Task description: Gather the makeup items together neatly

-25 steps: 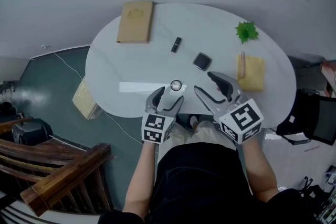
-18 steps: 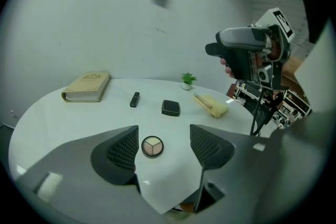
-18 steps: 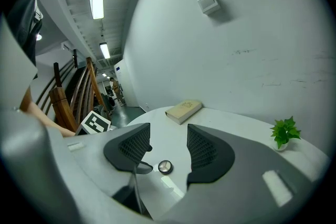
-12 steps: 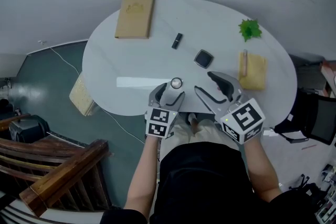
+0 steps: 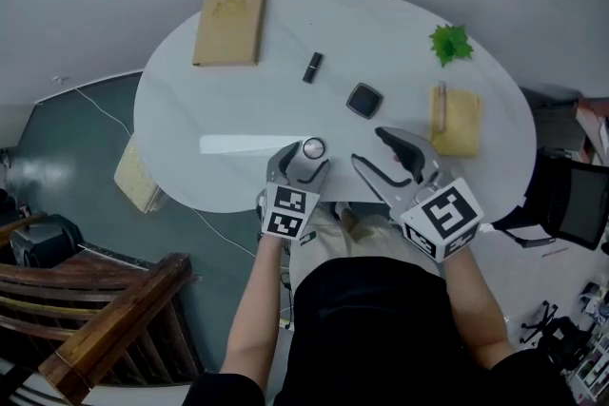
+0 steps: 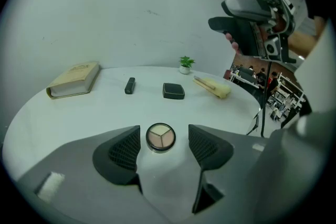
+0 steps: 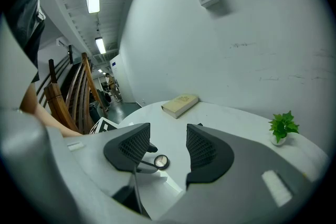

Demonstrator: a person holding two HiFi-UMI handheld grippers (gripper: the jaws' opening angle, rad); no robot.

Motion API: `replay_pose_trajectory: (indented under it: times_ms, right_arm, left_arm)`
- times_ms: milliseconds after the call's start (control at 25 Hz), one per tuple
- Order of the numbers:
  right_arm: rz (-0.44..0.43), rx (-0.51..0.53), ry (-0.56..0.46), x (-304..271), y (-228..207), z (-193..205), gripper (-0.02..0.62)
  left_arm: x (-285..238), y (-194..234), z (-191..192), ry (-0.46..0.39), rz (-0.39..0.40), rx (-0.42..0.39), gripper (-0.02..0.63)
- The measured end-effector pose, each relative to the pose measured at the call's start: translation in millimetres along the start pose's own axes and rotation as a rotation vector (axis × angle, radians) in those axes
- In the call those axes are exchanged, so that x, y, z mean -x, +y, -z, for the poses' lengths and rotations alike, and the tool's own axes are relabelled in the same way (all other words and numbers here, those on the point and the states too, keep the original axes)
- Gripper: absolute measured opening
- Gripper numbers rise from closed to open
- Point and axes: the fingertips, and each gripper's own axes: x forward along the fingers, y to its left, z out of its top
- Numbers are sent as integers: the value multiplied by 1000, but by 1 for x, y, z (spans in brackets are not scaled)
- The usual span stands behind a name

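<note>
Wide left tongs (image 6: 164, 131) closing astride palette (image 6: 160, 137)

The left gripper (image 5: 301, 163) has sunk toward the desk (image 5: 238, 100), its jaws just closing slightly, now flanking the round eyeshadow compact (image 6: 160, 137) without touching it.

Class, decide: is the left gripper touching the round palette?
Apart. Left gripper view: the palette lies between the left gripper's jaws, which have just been closing, table showing either side.
</note>
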Motion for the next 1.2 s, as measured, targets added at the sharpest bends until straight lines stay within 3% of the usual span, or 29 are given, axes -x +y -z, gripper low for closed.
replay_pose_trajectory:
  times_ms: [360,760,1200]
  right_arm:
    - [18,-16,34,-5,-5,13,206]
    - [41,-31,45,-5,-7,20,206]
    - [56,-45,49,-4,-10,24,206]
  left_arm:
    - [-18,1,14,53,11,-68,261]
    - [-26,3,17,68,14,-85,211]
    - [-27,4,15,67,15,-106,207]
